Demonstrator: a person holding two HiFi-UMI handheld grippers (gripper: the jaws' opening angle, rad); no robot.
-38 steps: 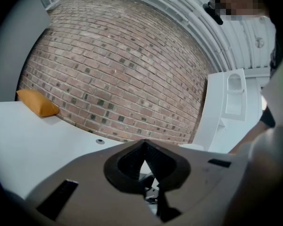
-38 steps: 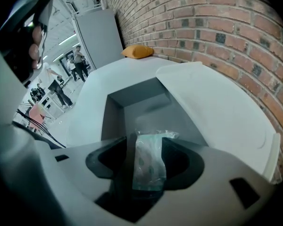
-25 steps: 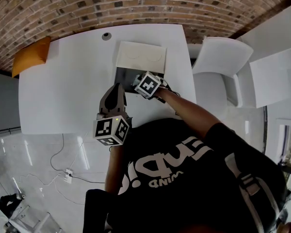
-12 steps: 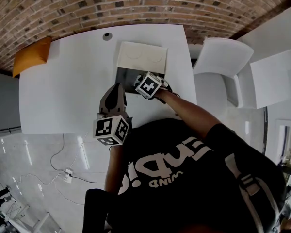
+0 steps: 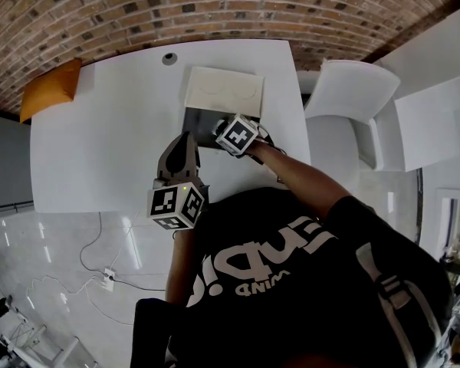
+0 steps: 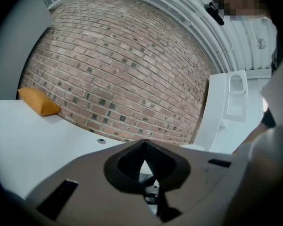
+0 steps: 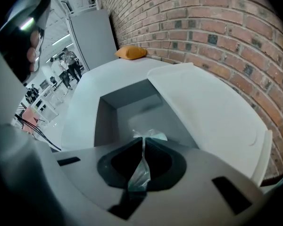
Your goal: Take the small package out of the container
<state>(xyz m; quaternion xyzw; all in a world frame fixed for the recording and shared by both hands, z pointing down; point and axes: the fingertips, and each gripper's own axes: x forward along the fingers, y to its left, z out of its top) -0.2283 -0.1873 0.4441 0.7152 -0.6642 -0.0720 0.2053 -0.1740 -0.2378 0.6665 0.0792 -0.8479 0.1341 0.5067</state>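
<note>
An open dark grey container [image 5: 197, 119] sits on the white table [image 5: 107, 129], its white lid [image 5: 224, 90] folded back toward the wall. My right gripper [image 5: 219, 130] reaches into it from the near side. In the right gripper view the jaws are closing, and a small clear plastic package [image 7: 149, 136] is pinched between the pads of the right gripper [image 7: 143, 144], above the container's grey floor [image 7: 132, 108]. My left gripper [image 5: 183, 141] hovers left of the container with its jaws together and nothing held; the left gripper [image 6: 142, 144] points at the brick wall.
An orange cushion [image 5: 49, 87] lies at the table's far left corner. A round cable hole [image 5: 168, 57] sits near the wall edge. A white chair [image 5: 343, 98] stands right of the table. The open lid [image 7: 207, 102] extends toward the brick wall. People stand far off [image 7: 68, 62].
The right gripper's marker cube has shifted slightly to the right over the container. The left gripper has stayed where it was.
</note>
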